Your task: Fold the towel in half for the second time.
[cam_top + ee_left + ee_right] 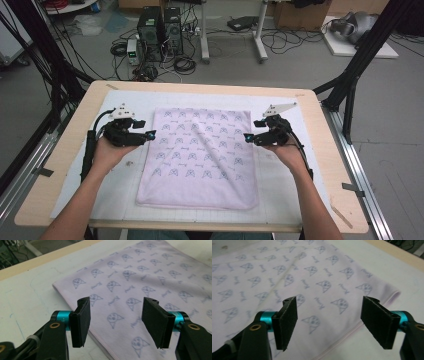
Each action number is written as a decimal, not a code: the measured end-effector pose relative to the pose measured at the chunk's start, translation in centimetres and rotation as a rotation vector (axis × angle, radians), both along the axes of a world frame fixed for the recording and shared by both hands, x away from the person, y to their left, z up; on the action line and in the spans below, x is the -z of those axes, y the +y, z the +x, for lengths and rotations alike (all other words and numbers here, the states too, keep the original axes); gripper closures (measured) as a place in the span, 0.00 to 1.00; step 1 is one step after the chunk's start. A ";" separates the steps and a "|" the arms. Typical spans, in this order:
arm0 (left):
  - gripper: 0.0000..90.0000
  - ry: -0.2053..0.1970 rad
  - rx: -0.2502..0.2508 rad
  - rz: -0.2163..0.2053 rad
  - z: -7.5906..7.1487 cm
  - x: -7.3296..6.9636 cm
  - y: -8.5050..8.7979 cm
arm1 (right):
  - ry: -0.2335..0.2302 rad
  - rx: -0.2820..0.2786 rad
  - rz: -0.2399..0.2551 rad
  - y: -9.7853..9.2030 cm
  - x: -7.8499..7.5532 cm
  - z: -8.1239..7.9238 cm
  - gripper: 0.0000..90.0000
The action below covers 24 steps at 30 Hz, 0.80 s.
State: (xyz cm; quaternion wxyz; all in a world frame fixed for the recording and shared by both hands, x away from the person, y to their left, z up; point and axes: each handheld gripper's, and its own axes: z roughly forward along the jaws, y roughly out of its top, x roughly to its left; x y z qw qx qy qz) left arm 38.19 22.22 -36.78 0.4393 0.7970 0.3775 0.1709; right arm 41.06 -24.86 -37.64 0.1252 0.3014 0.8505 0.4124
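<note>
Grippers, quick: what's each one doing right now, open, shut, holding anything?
Left gripper: open, empty, at the pink towel's left edge.
Right gripper: open, empty, at its right edge.

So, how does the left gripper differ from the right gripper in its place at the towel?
The left gripper is at the pink towel's left edge; the right gripper is at its right edge. The left's grey plate lies flat; the right's juts outward. Both face inward with open, empty jaws.
</note>
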 end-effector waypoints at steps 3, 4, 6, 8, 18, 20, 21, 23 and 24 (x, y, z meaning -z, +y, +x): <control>0.47 0.004 -0.009 0.015 1.6 0.1 -0.4 | -0.009 0.029 0.015 0.0 0.1 1.8 0.35; 0.47 0.007 -0.014 0.008 2.2 0.2 -0.4 | 0.001 0.042 0.007 0.1 0.2 2.4 0.35; 0.47 0.016 -0.043 0.005 3.3 0.8 -0.2 | 0.001 0.063 -0.004 0.3 0.7 3.4 0.36; 0.50 0.016 -0.077 0.033 4.1 1.7 -0.2 | 0.013 0.081 -0.004 0.4 1.4 4.1 0.36; 0.55 0.059 -0.136 0.112 6.2 5.3 -0.4 | 0.070 0.143 -0.051 0.4 4.8 6.0 0.39; 0.54 0.065 -0.139 0.077 6.4 5.8 -0.4 | 0.070 0.153 -0.039 0.6 5.2 6.1 0.39; 0.54 0.072 -0.138 0.069 6.4 6.0 -0.5 | 0.073 0.161 -0.041 0.6 5.4 6.1 0.40; 0.54 0.085 -0.142 0.074 6.6 6.4 -0.7 | 0.081 0.193 -0.068 0.6 5.9 6.1 0.40; 0.54 0.097 -0.141 0.078 6.7 6.6 -0.7 | 0.090 0.202 -0.068 0.4 6.2 6.1 0.41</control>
